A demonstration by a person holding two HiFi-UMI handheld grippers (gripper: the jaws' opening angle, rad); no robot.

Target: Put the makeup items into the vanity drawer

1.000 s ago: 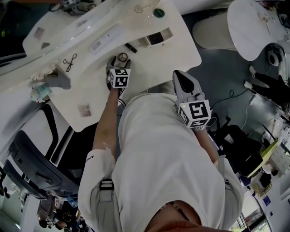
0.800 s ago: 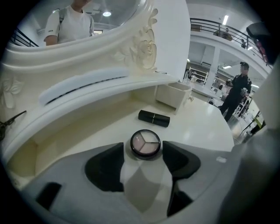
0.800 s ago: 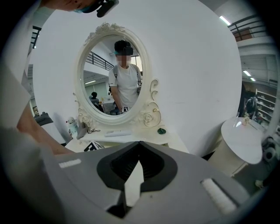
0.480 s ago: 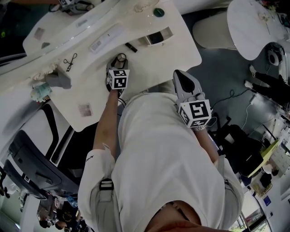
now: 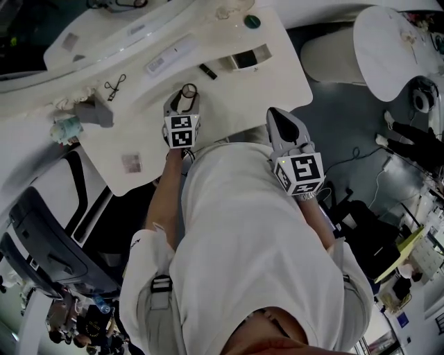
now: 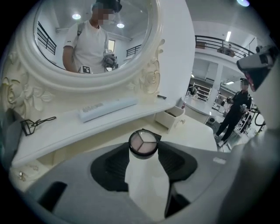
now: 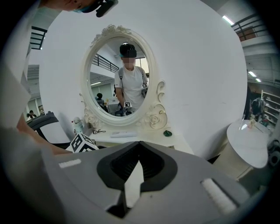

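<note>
A round compact (image 6: 143,142) with three pale shades sits clamped between the tips of my left gripper (image 6: 143,154). Its jaws have just been closing on it, and it hangs above the white vanity top (image 5: 229,97). From the head view the compact (image 5: 188,91) shows just beyond the left gripper (image 5: 185,99). The small drawer (image 5: 244,59) stands open at the far right of the vanity and shows ahead of the left gripper as the drawer (image 6: 173,117). A black stick (image 5: 207,71) lies beside it. My right gripper (image 5: 278,120) is shut and empty near the vanity's front edge.
A long white box (image 5: 170,57) and an eyelash curler (image 5: 116,86) lie on the raised shelf under the oval mirror (image 7: 120,83). A green lid (image 5: 251,21) sits at the far right. A dark chair (image 5: 41,229) stands left; a round white side table (image 5: 395,41) stands right.
The left gripper has closed on the compact and lifted it off the vanity top. The right gripper has stayed where it was.
</note>
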